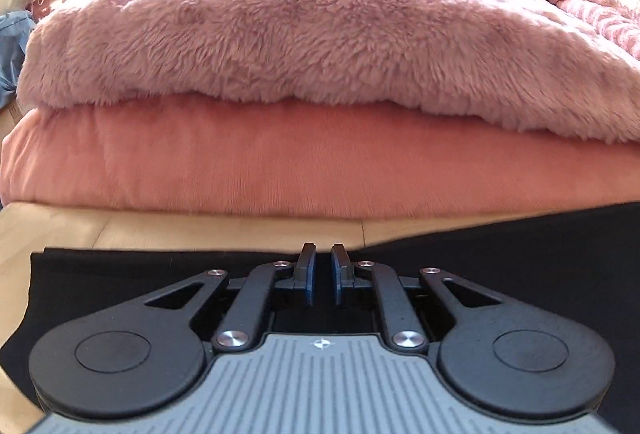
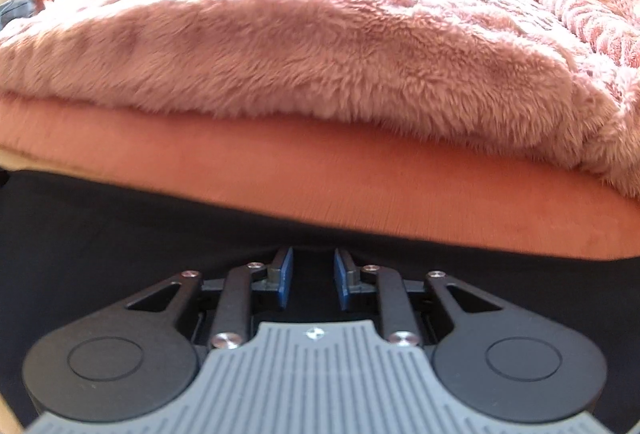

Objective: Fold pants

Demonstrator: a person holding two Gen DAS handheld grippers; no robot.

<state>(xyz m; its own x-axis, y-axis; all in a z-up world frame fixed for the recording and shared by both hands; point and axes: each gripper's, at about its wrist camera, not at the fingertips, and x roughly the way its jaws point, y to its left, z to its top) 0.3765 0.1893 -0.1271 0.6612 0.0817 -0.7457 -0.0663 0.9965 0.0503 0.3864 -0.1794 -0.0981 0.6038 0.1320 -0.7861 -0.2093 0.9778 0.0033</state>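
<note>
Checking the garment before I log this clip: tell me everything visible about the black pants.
The black pants are plain, matte dark fabric, lying flat on a light wooden surface in front of the bed. In the left wrist view a straight edge and a corner show at the left; in the right wrist view the cloth runs up to the orange mattress cover. No seams, waistband or pockets can be made out.

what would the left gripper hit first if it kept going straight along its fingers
Most likely the black pants lying on the pale wooden surface, since the left gripper tilts downward over their far edge. Depth is unclear; it might instead reach the wood just beyond.
</note>
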